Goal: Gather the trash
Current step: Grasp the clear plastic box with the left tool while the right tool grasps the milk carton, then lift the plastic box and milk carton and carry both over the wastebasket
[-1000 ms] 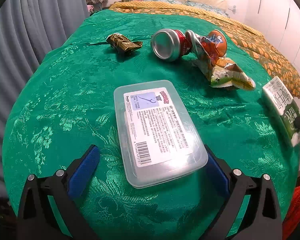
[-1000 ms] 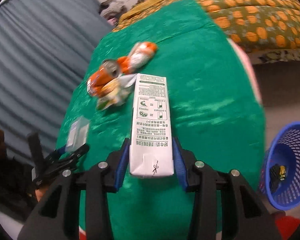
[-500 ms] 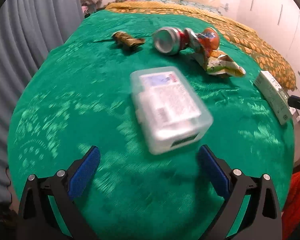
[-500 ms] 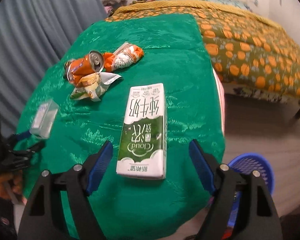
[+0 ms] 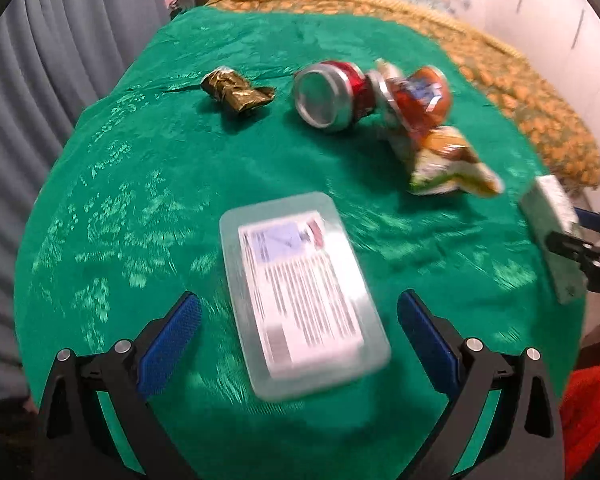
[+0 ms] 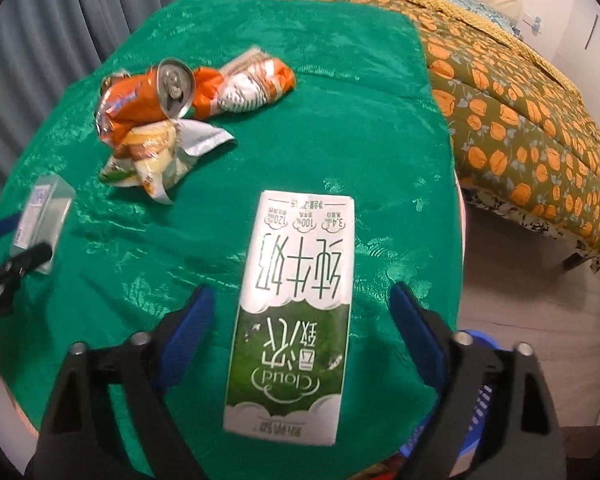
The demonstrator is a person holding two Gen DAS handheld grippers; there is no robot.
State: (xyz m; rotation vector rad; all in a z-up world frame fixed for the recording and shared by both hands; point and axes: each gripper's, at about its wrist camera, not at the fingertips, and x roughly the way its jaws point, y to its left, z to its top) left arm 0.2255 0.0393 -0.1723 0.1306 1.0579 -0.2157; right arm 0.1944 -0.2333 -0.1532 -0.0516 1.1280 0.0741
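left gripper [image 5: 298, 322] spread, straddling plastic box [image 5: 300, 294] | right gripper [image 6: 302, 314] spread, straddling milk carton [image 6: 296, 312]

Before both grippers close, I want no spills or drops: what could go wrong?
1. The milk carton lies near the cloth's edge above the blue basket; a nudge from the open right gripper may push it off.
2. The clear plastic box is wide and smooth, so the open left gripper could slip off it.

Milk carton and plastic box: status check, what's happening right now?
Both grippers open, left, right. Milk carton and plastic box lie flat between jaws, ungripped. Nothing blocking.
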